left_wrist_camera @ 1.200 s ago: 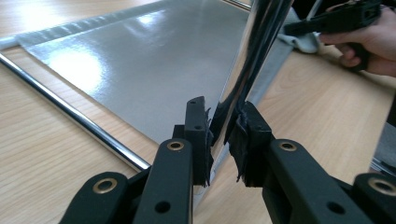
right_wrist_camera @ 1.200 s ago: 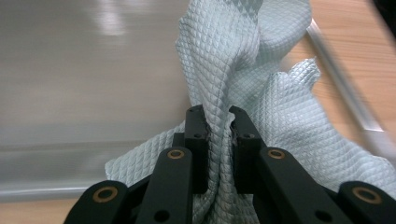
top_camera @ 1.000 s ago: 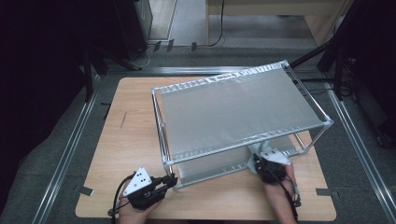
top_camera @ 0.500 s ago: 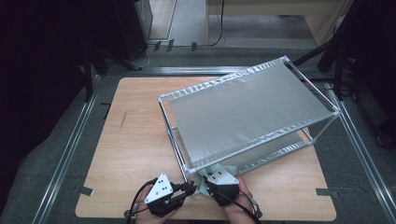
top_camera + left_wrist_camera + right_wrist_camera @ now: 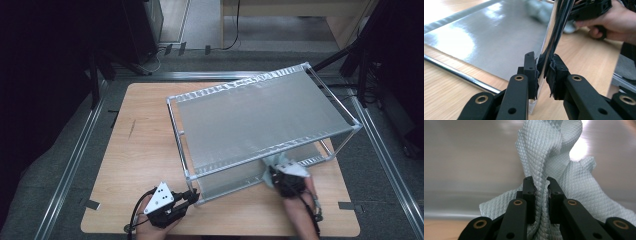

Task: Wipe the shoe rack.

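A chrome two-shelf rack [image 5: 260,120] stands at an angle on the wooden table [image 5: 145,150]. My left gripper [image 5: 192,197] is at the rack's front left corner, shut on the upright corner post [image 5: 554,37]; in the left gripper view both pads [image 5: 532,72] press on the post. My right gripper [image 5: 280,172] is under the top shelf near the front right, shut on a pale quilted cloth [image 5: 549,152]. The cloth [image 5: 280,161] lies bunched against the lower shelf [image 5: 469,157]. The right hand and its gripper [image 5: 589,10] appear beyond the post.
Bare table top lies left of the rack and along the front edge. Metal floor rails [image 5: 75,160] run along both sides of the table. Dark furniture and cables [image 5: 150,55] stand behind it.
My right gripper carried the cloth left along the lower shelf's front, close to the left gripper, then swept back to the right. The rack and my left gripper shifted only slightly.
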The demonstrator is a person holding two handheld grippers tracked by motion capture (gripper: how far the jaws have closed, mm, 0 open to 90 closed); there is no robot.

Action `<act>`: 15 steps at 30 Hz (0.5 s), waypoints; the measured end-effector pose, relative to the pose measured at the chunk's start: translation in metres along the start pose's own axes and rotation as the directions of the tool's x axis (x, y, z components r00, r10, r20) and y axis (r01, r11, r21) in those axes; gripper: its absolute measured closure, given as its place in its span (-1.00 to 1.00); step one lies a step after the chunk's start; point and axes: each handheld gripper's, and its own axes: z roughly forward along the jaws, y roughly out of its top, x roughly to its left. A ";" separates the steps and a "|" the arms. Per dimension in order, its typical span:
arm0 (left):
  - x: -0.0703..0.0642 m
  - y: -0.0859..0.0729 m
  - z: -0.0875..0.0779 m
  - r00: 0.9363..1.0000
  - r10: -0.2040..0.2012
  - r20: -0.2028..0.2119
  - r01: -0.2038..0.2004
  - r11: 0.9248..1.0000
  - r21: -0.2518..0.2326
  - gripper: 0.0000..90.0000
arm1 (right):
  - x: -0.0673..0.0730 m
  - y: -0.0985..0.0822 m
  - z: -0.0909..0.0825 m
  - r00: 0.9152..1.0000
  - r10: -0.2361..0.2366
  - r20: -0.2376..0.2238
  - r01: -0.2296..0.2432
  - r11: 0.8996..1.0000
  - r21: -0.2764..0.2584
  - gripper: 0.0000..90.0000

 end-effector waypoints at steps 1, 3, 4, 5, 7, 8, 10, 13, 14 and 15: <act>0.002 0.000 -0.001 1.000 -0.005 -0.004 0.005 1.000 -0.002 0.75 | -0.014 -0.001 0.000 1.000 0.021 0.022 -0.021 1.000 -0.005 0.80; 0.006 -0.001 -0.004 1.000 -0.008 -0.019 0.008 1.000 -0.004 0.75 | -0.039 -0.001 0.000 0.996 0.074 0.059 -0.073 0.997 -0.004 0.80; 0.008 -0.001 -0.005 1.000 -0.011 -0.022 0.011 1.000 -0.006 0.75 | -0.049 -0.001 0.000 0.992 0.084 0.091 -0.084 0.996 -0.003 0.80; 0.010 -0.001 -0.006 0.999 -0.014 -0.029 0.014 1.000 -0.009 0.75 | -0.056 -0.001 0.000 0.990 0.095 0.107 -0.095 0.995 -0.004 0.80; 0.013 -0.002 -0.008 0.999 -0.025 -0.045 0.024 1.000 -0.013 0.75 | -0.074 -0.002 -0.001 0.981 0.130 0.144 -0.131 0.991 -0.008 0.80; 0.015 -0.002 -0.009 0.998 -0.033 -0.055 0.032 0.999 -0.016 0.74 | -0.079 -0.003 -0.002 0.977 0.144 0.155 -0.144 0.990 -0.012 0.80; 0.018 -0.003 -0.010 0.997 -0.046 -0.066 0.045 0.999 -0.019 0.74 | -0.092 -0.005 -0.005 0.968 0.175 0.179 -0.174 0.984 -0.021 0.80; 0.018 -0.003 -0.010 0.996 -0.055 -0.071 0.054 0.998 -0.022 0.74 | -0.091 -0.006 -0.007 0.964 0.190 0.189 -0.189 0.982 -0.022 0.80; 0.018 -0.003 -0.010 0.996 -0.057 -0.073 0.055 0.998 -0.021 0.74 | -0.084 -0.006 -0.006 0.967 0.169 0.189 -0.169 0.986 -0.018 0.80; 0.018 -0.003 -0.010 0.996 -0.058 -0.073 0.056 0.998 -0.021 0.73 | -0.077 -0.005 -0.005 0.972 0.157 0.175 -0.157 0.987 -0.013 0.80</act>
